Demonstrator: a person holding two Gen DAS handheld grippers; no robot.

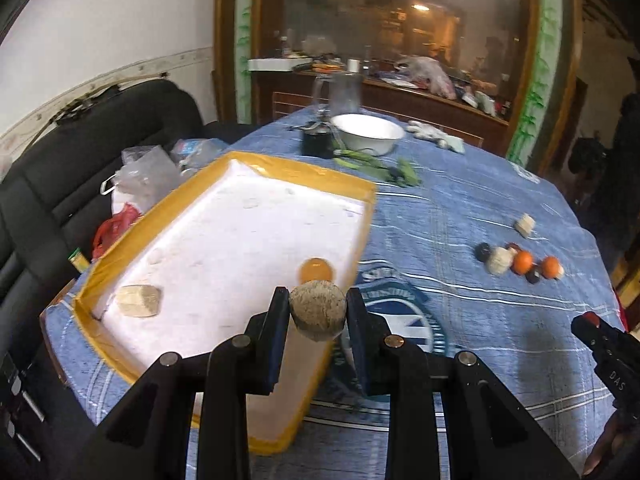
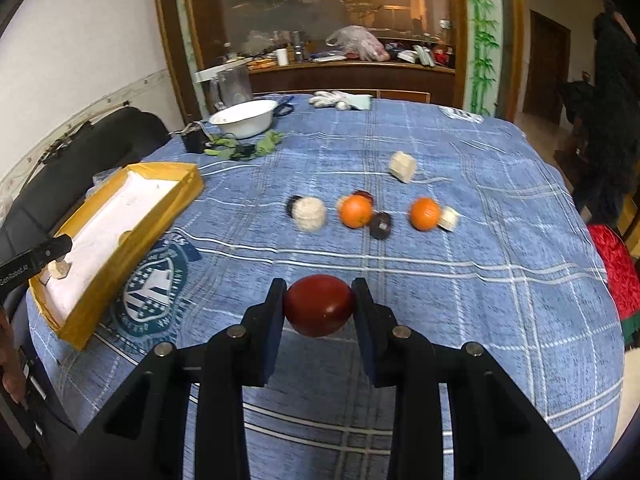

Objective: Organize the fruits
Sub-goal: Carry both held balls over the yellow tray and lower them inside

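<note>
From the left wrist, the left gripper [image 1: 318, 312] clamps a pale fuzzy ball [image 1: 317, 311] over the yellow tray [image 1: 120, 248], ready to drop, while from the right wrist the right gripper [image 2: 319, 305] grips a red fruit [image 2: 319, 305] above the tablecloth [image 2: 480, 280], to carry trayward next.

Left wrist view: close above the tray's [image 1: 96, 276] near corner, facing the sideboard. Right wrist view: right of the tray [image 2: 120, 256], farther back, same heading. Both share tray and fruit cluster [image 1: 520, 262] [image 2: 360, 212].
</note>
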